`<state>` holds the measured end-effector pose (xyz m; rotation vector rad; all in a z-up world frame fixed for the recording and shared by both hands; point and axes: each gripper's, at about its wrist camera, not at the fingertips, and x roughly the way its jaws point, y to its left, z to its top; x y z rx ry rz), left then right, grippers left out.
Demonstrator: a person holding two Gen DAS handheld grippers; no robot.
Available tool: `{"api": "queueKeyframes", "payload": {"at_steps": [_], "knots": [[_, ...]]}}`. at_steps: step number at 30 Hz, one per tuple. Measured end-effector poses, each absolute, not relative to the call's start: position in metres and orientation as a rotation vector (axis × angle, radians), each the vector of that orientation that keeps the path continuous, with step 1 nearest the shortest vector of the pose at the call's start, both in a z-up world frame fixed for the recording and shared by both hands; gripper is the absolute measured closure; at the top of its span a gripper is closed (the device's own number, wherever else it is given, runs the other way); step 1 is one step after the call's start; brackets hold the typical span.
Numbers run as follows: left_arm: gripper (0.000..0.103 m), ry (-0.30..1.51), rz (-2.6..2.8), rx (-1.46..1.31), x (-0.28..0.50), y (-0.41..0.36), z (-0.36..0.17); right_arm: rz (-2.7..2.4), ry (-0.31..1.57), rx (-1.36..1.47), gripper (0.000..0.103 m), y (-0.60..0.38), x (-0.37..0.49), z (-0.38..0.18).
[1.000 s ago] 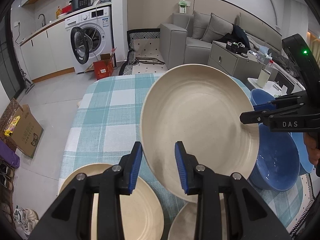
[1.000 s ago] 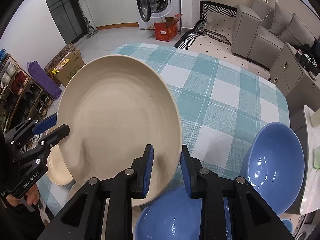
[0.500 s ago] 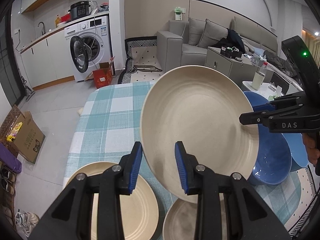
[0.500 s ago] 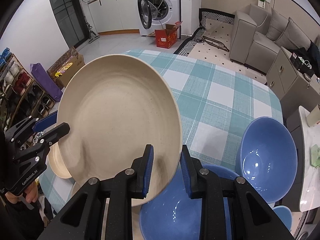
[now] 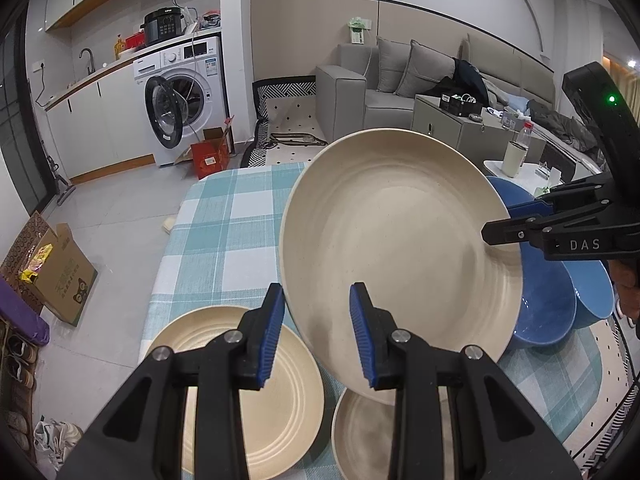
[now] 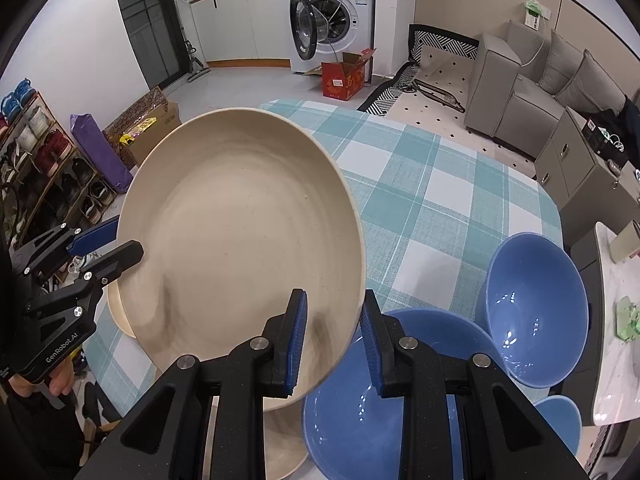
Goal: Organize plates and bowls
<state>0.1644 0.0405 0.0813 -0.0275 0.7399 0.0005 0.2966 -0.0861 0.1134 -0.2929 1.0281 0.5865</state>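
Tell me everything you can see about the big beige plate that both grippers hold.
The big beige plate is round, matte and faintly speckled, with shallow concentric rings and a raised rim. It is lifted off the checked tablecloth and tilted. The left gripper pinches its near edge; the right gripper pinches the opposite edge. Nothing lies on it.

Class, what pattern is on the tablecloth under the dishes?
Teal and white checks on the tablecloth, clearest in the right wrist view.

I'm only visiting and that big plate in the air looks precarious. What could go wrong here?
The cream plate hangs tilted, pinched only at opposite rim edges by the left gripper and right gripper; it might slip. Falling, it could strike the blue bowls or smaller plates underneath.
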Motion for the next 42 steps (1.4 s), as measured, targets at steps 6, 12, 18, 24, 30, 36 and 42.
{"api": "queueKeyframes", "payload": {"at_steps": [6, 12, 18, 24, 30, 36, 42], "knots": [[0.071, 0.751, -0.004, -0.025, 0.157, 0.04, 0.077, 0.594, 1.041, -0.324, 0.076, -0.084, 0.284, 0.108], [0.071, 0.76, -0.01, -0.017, 0.151, 0.037, 0.072, 0.601, 1.053, -0.337, 0.076, -0.086, 0.276, 0.103], [0.071, 0.764, -0.02, -0.012, 0.141, 0.034, 0.067, 0.604, 1.072, -0.349, 0.076, -0.086, 0.266, 0.095], [0.071, 0.771, -0.027, -0.014, 0.135, 0.033, 0.061, 0.616, 1.078, -0.353, 0.076, -0.089, 0.258, 0.088], [0.071, 0.779, -0.028, -0.029, 0.126, 0.036, 0.053, 0.628, 1.079, -0.371, 0.076, -0.087, 0.249, 0.083], [0.071, 0.785, -0.03, -0.05, 0.122, 0.04, 0.047, 0.634, 1.086, -0.378, 0.076, -0.087, 0.241, 0.075], [0.071, 0.788, -0.031, -0.057, 0.116, 0.041, 0.043, 0.635, 1.085, -0.388, 0.076, -0.086, 0.233, 0.073]]}}
